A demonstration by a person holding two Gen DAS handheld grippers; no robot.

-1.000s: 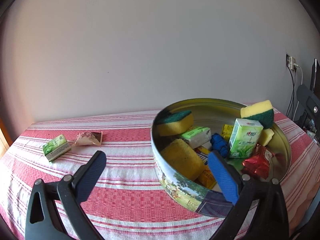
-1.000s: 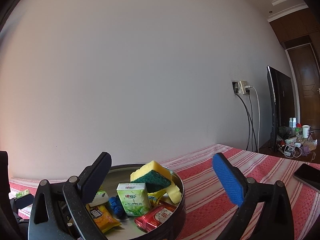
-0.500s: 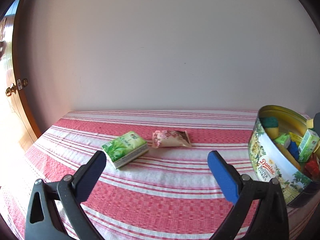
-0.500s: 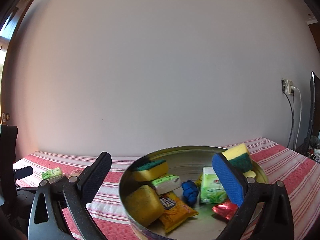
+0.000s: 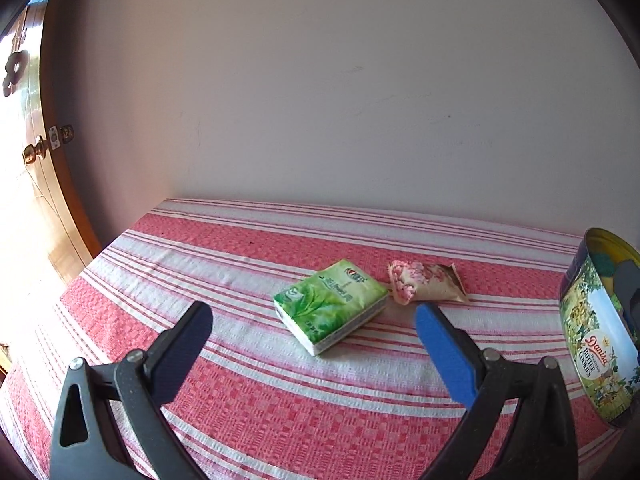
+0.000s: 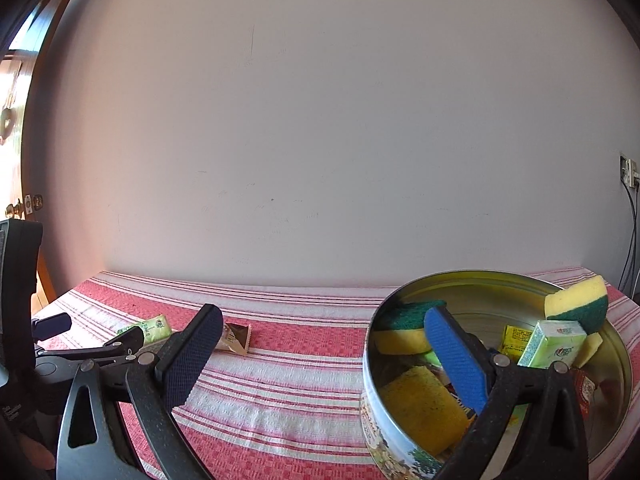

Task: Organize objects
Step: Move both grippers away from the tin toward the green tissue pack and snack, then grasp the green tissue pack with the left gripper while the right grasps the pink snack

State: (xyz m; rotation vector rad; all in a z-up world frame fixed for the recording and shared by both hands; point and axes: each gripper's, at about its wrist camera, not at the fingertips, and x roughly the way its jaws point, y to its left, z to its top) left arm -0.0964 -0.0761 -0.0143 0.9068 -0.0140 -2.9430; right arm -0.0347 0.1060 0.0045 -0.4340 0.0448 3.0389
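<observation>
A green tissue pack (image 5: 330, 304) lies on the red striped tablecloth, with a pink snack packet (image 5: 426, 287) just to its right. My left gripper (image 5: 312, 334) hovers open right in front of the pack, nothing between its fingers. The round cookie tin (image 6: 400, 432) holds yellow-green sponges (image 6: 578, 304), a green tissue pack (image 6: 558, 344) and several snack packets. My right gripper (image 6: 320, 344) hangs open at the tin's left rim, empty. The left gripper (image 6: 128, 338) shows at the left of the right wrist view, beside the loose pack (image 6: 150, 326) and packet (image 6: 236, 338).
The table stands against a plain white wall. A wooden door with a brass knob (image 5: 34, 152) is at the left past the table edge. A wall socket with cables (image 6: 628, 172) is at the far right. The tin's edge (image 5: 592, 320) sits right of my left gripper.
My left gripper swung left from over the tin and moved closer to the green tissue pack and pink packet. My right gripper turned left too, so the tin now sits to its right.
</observation>
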